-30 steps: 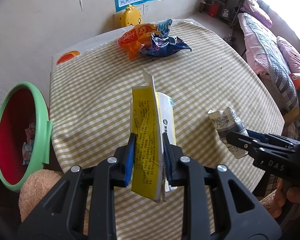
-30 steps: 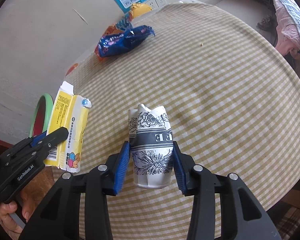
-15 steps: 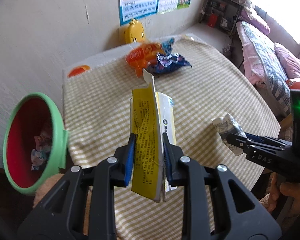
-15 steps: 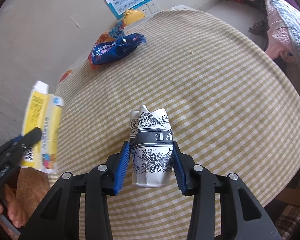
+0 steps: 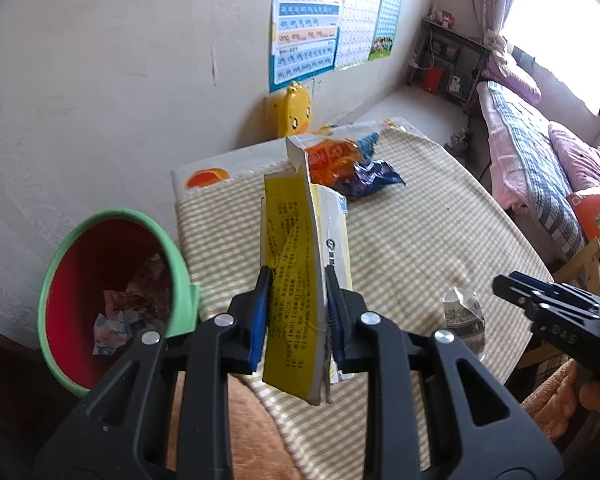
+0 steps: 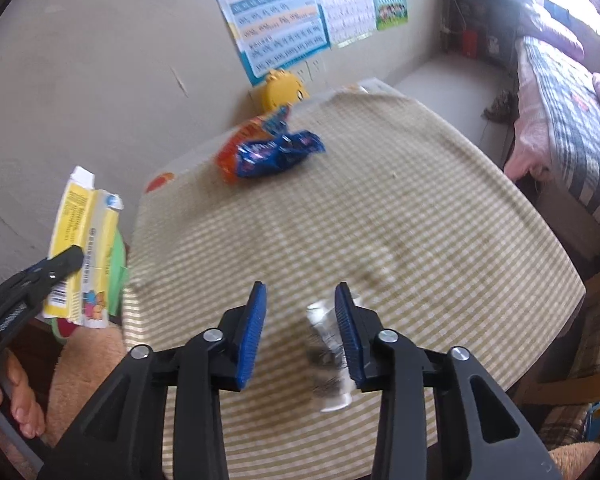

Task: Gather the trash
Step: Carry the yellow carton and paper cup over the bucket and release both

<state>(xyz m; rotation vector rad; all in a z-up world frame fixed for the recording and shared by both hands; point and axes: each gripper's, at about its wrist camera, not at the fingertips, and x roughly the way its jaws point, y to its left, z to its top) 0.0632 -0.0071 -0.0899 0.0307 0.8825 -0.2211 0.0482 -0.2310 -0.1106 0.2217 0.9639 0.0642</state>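
Carton: I hold the yellow carton (image 5: 292,280) upright in the centre of the left wrist view, clear of the tabletop (image 5: 420,220).
Left tongs: the left tongs (image 5: 296,280) are clamped on the carton, one pad on each flat side.
Right tongs: the right tongs (image 6: 300,300) have just been closing, yet the pads press on nothing.
Paper cup: the paper cup (image 5: 462,320) sits on the tabletop at lower right, blurred beside my right pad, not gripped.
Bin: the green-rimmed bin (image 5: 180,264) stands at lower left, just beside the tabletop edge, with scraps inside.
Remaining trash: snack wrappers (image 5: 352,160) lie at the upper centre.
Step in hand: carrying the carton to the bin, as I judge it.
Next move: swing the carton over the bin mouth and release; re-grasp the cup.
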